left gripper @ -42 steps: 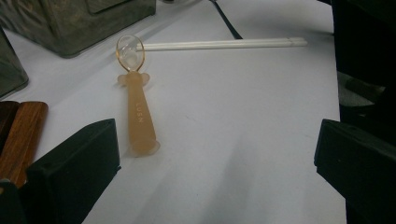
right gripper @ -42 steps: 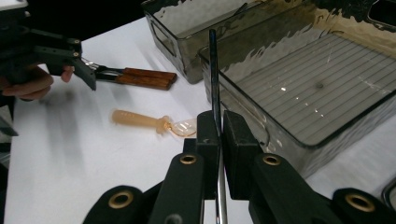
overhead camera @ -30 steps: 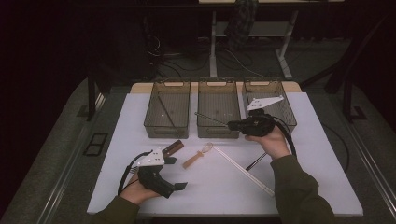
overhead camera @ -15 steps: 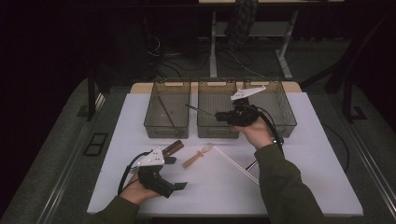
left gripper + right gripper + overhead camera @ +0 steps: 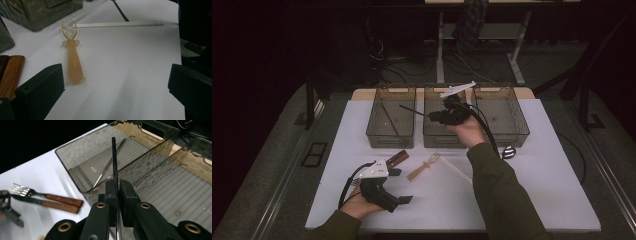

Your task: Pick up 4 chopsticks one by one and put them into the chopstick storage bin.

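The right gripper [image 5: 117,195] clamps a thin black straw [image 5: 114,160] over the smoky translucent left bin [image 5: 390,120], where another thin stick [image 5: 107,166] lies; the left gripper [image 5: 399,192] rests near the table's front edge, jaws wide apart, facing an orange translucent plastic spoon [image 5: 73,57] beside a clear straw [image 5: 117,24].

White rectangular worktop [image 5: 532,190]. Three smoky translucent plastic bins [image 5: 390,120] along far edge. Mid-worktop: wood-handled fork and knife [image 5: 396,159], amber translucent plastic spoon [image 5: 422,169], clear thin straw [image 5: 454,167]. Left gripper [image 5: 382,187] rests near front-left corner.
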The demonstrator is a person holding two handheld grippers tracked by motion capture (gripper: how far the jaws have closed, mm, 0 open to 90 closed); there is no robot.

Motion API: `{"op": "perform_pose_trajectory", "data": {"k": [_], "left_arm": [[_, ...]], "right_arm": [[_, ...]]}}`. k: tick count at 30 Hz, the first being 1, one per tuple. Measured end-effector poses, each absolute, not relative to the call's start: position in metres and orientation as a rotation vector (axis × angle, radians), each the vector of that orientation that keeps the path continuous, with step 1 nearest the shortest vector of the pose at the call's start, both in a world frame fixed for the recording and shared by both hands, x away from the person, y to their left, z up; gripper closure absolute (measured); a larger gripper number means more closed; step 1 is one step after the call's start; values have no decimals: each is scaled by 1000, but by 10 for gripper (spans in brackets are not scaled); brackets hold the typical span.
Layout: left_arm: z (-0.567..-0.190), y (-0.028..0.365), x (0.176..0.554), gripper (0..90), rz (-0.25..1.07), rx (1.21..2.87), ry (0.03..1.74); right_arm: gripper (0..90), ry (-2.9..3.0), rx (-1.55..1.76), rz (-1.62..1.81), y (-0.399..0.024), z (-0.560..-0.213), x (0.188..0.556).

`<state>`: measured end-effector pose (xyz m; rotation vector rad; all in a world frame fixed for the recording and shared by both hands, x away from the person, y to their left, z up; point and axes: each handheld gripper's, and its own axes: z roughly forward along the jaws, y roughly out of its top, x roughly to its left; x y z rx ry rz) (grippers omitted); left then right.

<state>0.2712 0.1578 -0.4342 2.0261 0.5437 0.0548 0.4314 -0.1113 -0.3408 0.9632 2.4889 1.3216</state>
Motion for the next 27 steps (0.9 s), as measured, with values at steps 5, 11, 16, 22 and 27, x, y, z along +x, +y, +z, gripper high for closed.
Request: {"op": "perform_pose_trajectory", "data": {"k": [5,11,16,22,27], "left_arm": [[-434,158,271,0,53,2028,543],[-434,158,271,0,47,2028,541],[-434,158,271,0,43,2026,536],[-434,158,271,0,41,2023,533],[-433,157,271,0,41,2021,528]], "right_arm": [[852,2487,977,1312,-96,-343,440],[852,2493,1004,1289,-77,-347,451],[852,2482,1034,1296,-62,-349,460],[851,2481,1056,1252,-45,-352,473],[851,2474,1084,1206,-32,-355,483]]}}
